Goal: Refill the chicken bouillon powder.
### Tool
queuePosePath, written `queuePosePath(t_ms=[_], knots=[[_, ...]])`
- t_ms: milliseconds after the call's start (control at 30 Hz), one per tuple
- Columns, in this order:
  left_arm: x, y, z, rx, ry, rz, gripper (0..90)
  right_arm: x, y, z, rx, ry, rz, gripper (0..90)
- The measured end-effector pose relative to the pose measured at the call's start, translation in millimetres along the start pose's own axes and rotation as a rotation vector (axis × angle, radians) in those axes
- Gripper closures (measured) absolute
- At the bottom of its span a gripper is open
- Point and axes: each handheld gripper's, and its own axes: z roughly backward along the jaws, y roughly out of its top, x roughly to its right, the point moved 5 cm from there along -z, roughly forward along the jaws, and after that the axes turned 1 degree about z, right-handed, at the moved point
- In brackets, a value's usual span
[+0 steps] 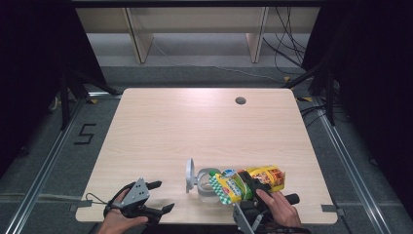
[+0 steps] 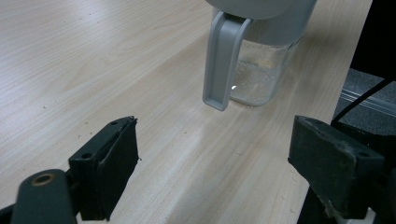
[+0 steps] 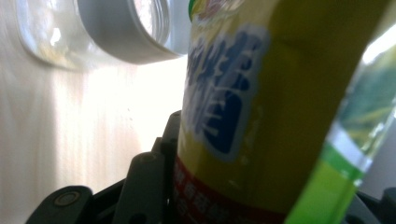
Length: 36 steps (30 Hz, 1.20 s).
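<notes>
Item 1. Your right tool [image 1: 249, 184]: jaws part-closed and clamped on a yellow and green printed plastic food packet [image 1: 248, 183], held tipped on its side with its checked end toward the jar. The right gripper view puts the packet [image 3: 261, 116] directly against the tool's jaws, with blue lettering and a red band legible.

Item 2. Just beyond the packet's lowered end: a clear glass jar with a grey hinged lid [image 1: 207, 181], standing on the pale wood desk [image 1: 195, 126], lid swung open and upright on the side away from your right tool. The packet's end sits at the jar's mouth.

Item 3. Your left tool [image 1: 158, 197]: jaws spread wide, nothing between them, resting near the desk's front edge, well apart from the jar.

Step in hand, as judged: tipping the packet's contents into the jar. The next move likely calls for more tilt while you keep the opening over the mouth; a steadying left tool may help.

View notes: the left gripper view shows the jar [image 2: 261, 70] low down, a thin layer of pale grains at its bottom and the grey lid clasp [image 2: 223, 60] hanging. The high view gives the layout.
</notes>
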Motion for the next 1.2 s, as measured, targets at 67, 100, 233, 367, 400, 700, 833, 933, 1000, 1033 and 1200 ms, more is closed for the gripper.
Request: queuePosePath(t_ms=[67, 100, 233, 367, 400, 700, 833, 933, 1000, 1033, 1200], knots=[[0.0, -0.1, 0.2, -0.001, 0.002, -0.001, 15.2, -0.3, 1.3, 0.1, -0.013, -0.009, 0.042, 63.0], [0.1, 0.0, 0.1, 0.000, 0.002, 0.000, 15.2, 0.5, 2.1, 0.3, -0.013, -0.014, 0.064, 63.0], [0.1, 0.0, 0.1, 0.003, 0.000, 0.003, 15.2, -0.3, 3.2, 0.4, -0.012, -0.016, 0.066, 63.0], [-1.3, 0.3, 0.1, -0.002, -0.002, -0.022, 15.2, -3.3, 3.1, 0.5, -0.041, -0.021, 0.090, 63.0], [-1.5, 0.2, 0.1, -0.004, -0.003, -0.022, 15.2, -2.1, 4.6, -0.1, -0.048, -0.033, 0.152, 63.1], [-0.6, -1.0, -0.2, -0.010, -0.001, 0.008, 15.2, -7.6, 7.0, -1.2, -0.084, -0.054, 0.251, 63.1], [-0.6, -1.2, -0.4, -0.012, -0.001, 0.008, 15.2, -8.5, 8.4, -1.0, -0.080, -0.078, 0.249, 63.4], [-0.7, -1.1, -0.3, -0.011, -0.001, 0.009, 15.2, -3.7, 12.2, -1.1, -0.073, -0.081, 0.344, 63.5], [-0.7, -1.0, -0.3, -0.009, 0.000, 0.010, 15.2, -3.1, 14.3, -1.0, -0.073, -0.087, 0.383, 63.5], [-0.7, -1.0, -0.3, -0.009, 0.000, 0.010, 15.2, -3.2, 14.7, 0.1, -0.081, -0.089, 0.381, 63.5], [0.0, -0.7, -0.8, -0.002, -0.003, 0.017, 15.2, -4.5, 16.6, 0.2, -0.089, -0.086, 0.405, 63.6]])
